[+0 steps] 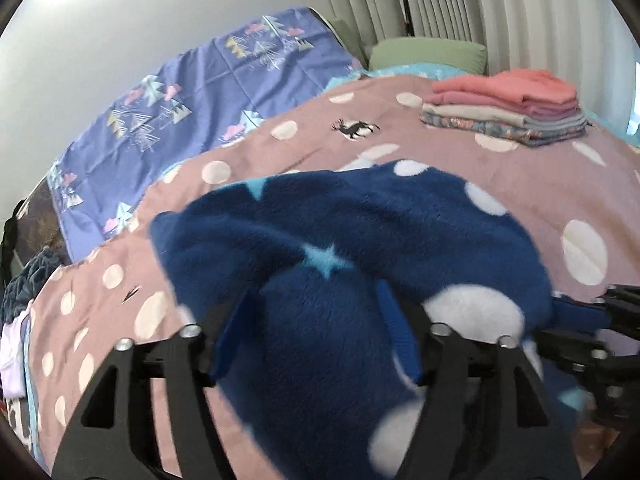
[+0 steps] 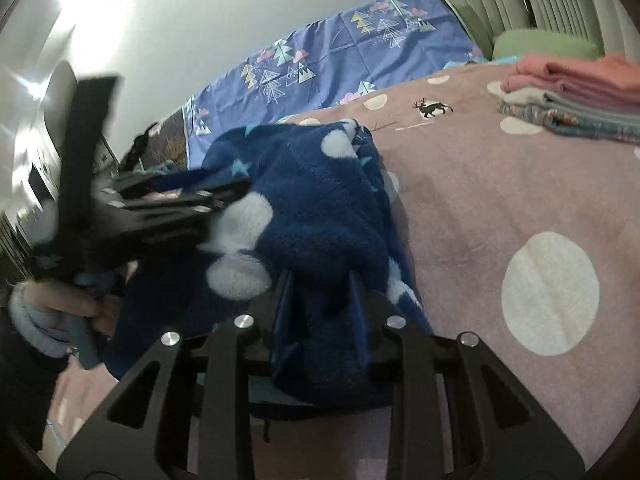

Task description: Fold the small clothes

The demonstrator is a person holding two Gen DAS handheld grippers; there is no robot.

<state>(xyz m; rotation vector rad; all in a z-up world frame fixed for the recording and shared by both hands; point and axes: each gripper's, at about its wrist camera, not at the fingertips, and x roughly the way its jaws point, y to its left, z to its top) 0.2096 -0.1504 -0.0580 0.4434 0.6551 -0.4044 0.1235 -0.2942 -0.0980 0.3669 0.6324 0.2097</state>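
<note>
A dark blue fleece garment [image 1: 360,232] with white dots and light blue stars is held up over the pink dotted bedspread [image 1: 540,184]. My left gripper [image 1: 316,304] has its blue fingers spread wide, with a thick bunch of the fleece between them. It also shows blurred at the left of the right wrist view [image 2: 224,200]. My right gripper [image 2: 320,284] is shut on a fold of the same garment [image 2: 320,208]. The right gripper also shows at the right edge of the left wrist view [image 1: 592,312].
A stack of folded clothes [image 1: 508,108], pink on top, lies at the far right of the bed. A purple tree-print sheet [image 1: 192,92] hangs along the wall side. A green pillow [image 1: 428,52] sits at the head. More clothes [image 1: 16,328] lie at the left.
</note>
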